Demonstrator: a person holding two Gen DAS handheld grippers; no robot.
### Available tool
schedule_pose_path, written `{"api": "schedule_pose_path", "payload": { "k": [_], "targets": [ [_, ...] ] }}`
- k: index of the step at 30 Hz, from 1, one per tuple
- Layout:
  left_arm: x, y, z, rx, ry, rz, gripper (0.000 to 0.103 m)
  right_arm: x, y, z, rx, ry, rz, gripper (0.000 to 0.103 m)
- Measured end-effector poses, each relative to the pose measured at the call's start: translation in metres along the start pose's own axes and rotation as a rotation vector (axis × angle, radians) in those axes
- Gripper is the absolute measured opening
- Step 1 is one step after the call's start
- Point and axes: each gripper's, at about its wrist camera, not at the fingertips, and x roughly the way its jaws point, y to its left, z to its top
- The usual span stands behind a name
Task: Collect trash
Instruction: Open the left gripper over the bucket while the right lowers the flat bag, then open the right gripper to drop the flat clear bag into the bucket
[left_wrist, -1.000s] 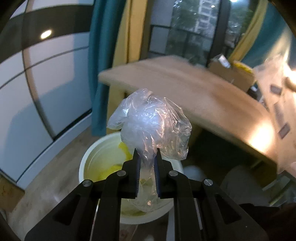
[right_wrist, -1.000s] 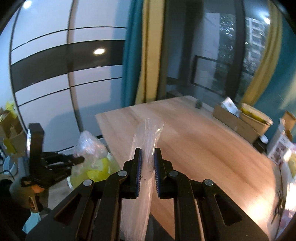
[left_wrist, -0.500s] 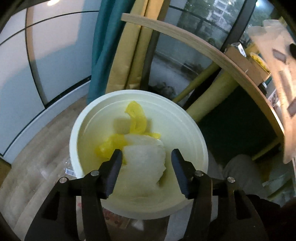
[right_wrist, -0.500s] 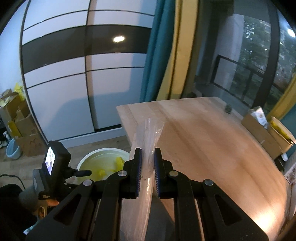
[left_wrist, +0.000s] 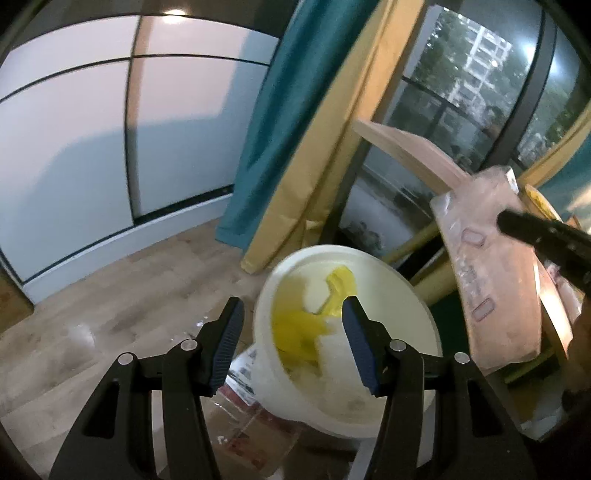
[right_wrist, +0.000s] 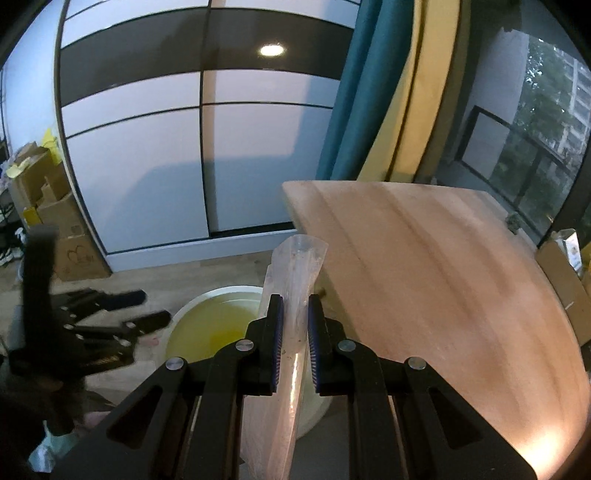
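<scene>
Gone from the left gripper (left_wrist: 293, 341) is the crumpled clear bag it pinched a second ago; its jaws now stand wide apart with nothing between them, hanging over the white bin (left_wrist: 417, 317) on the wood floor (left_wrist: 122, 295). Down inside that bin, the left view picks out yellow scraps (left_wrist: 299, 328) and pale crumpled plastic (left_wrist: 332, 354), detail the other camera can't deliver. From the right view the bin (right_wrist: 192, 314) is only a rim with a yellowish glow, partly hidden. What the right view does give is the grip: the right gripper (right_wrist: 295, 328) is clamped on one clear plastic sleeve (right_wrist: 295, 266), standing up between the pads, with the wooden table (right_wrist: 443, 277) just beside it. It also catches the left gripper (right_wrist: 129, 314) from the side, blurred, above the bin's edge. Back in the left view, that same sleeve (left_wrist: 491, 266) hangs at right as a flat sheet. Count: two grippers, one bin, one sleeve, one table.
</scene>
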Motion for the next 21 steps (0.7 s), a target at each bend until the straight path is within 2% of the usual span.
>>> {"api": "schedule_pose_path", "payload": {
  "k": [4, 7, 12, 21],
  "targets": [
    [0.001, 0.003, -0.001, -0.02, 0.0, 0.012, 0.058, 0.014, 0.006, -0.002, -0.03, 0.019, -0.019, 0.014],
    [0.002, 0.003, -0.001, -0.02, -0.001, 0.01, 0.058, 0.027, 0.006, -0.005, -0.037, 0.071, -0.022, 0.017],
    [-0.001, 0.003, 0.0, -0.008, 0.003, 0.009, 0.058, 0.037, 0.0, -0.014, -0.013, 0.137, -0.007, 0.041],
    [-0.009, -0.017, -0.002, 0.029, -0.008, 0.007, 0.058, 0.022, -0.005, -0.023, -0.008, 0.144, -0.014, 0.042]
  ]
}}
